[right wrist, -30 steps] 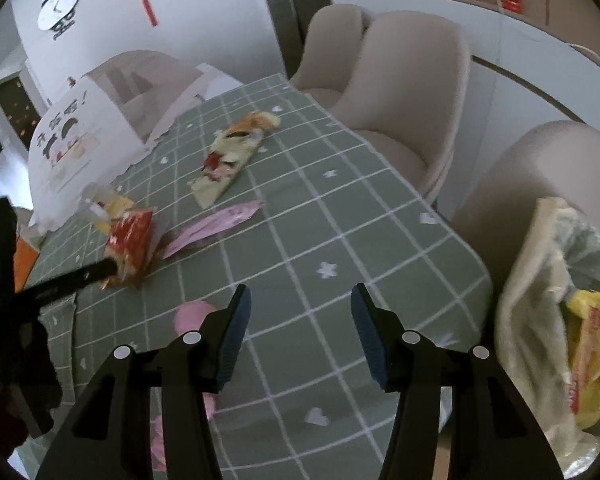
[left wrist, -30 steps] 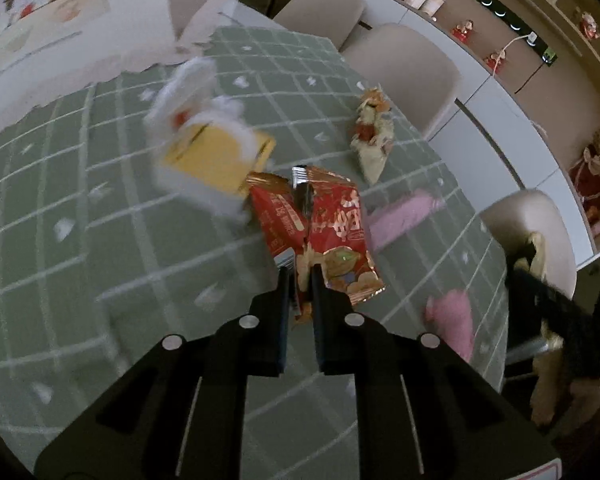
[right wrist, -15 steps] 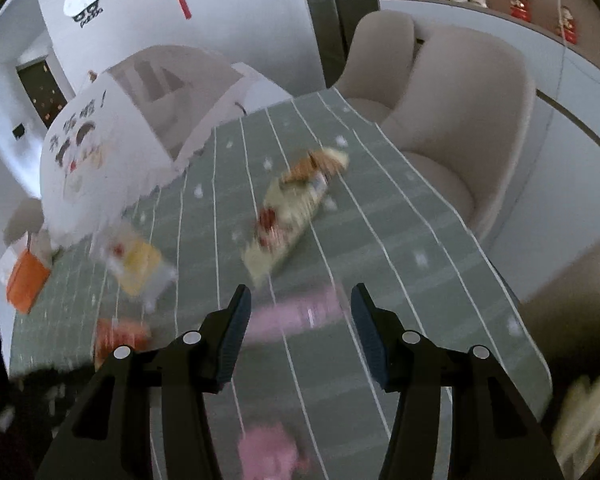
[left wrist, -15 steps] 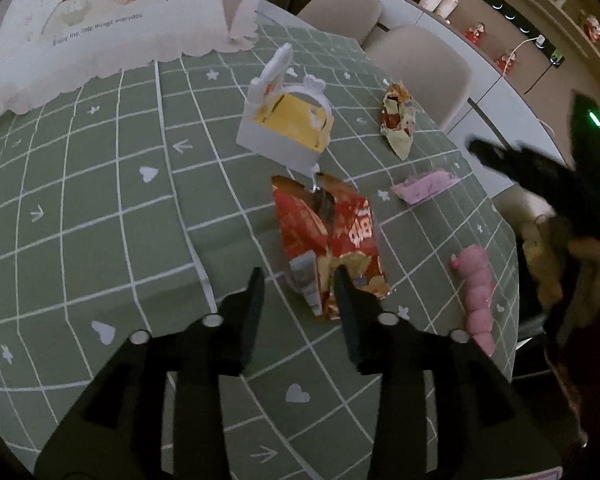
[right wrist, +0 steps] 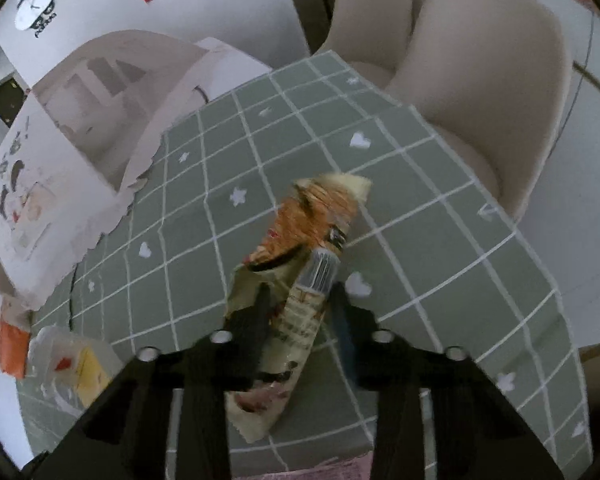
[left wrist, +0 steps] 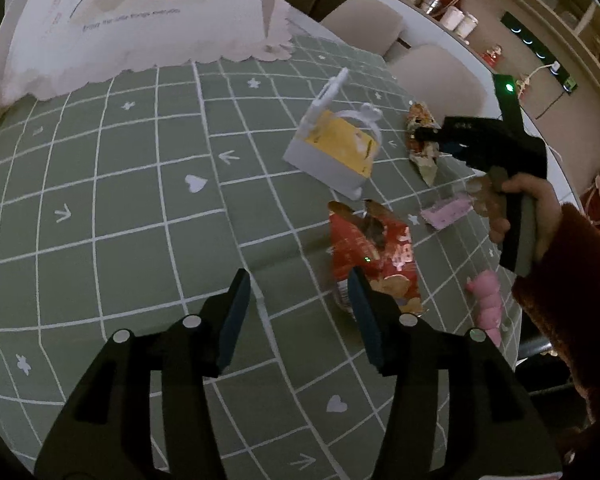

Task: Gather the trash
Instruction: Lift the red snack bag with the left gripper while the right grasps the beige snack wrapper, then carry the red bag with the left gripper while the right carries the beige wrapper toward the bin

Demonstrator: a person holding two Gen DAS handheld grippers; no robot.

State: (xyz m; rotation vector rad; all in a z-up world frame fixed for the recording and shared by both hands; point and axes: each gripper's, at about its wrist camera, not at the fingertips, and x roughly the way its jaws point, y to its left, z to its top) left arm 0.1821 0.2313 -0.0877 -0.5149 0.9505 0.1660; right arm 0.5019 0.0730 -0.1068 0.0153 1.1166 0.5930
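Wrappers lie scattered on green grid tablecloth [left wrist: 148,216]: red bag [left wrist: 370,254], pink packet [left wrist: 446,214], cream wrapper [right wrist: 300,280]. Left gripper [left wrist: 298,312] spread wide, holding nothing. Right gripper [right wrist: 300,312] straddles cream wrapper; contact unclear. Beige chairs [right wrist: 480,80] alongside; dim room.

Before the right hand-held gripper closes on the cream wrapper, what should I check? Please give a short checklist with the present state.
1. Right hand-held gripper open: ok, fingers apart.
2. Cream wrapper between the fingers: ok, it lies in the gap.
3. Fingers low enough to pinch it: cannot tell, the view is blurred.
4. Nothing else in the gap: ok, only the wrapper and the tablecloth.
5. Left hand-held gripper out of the way: ok, it is open and empty above the cloth beside the red bag.
6. Trash bag ready: cannot tell, none in view.
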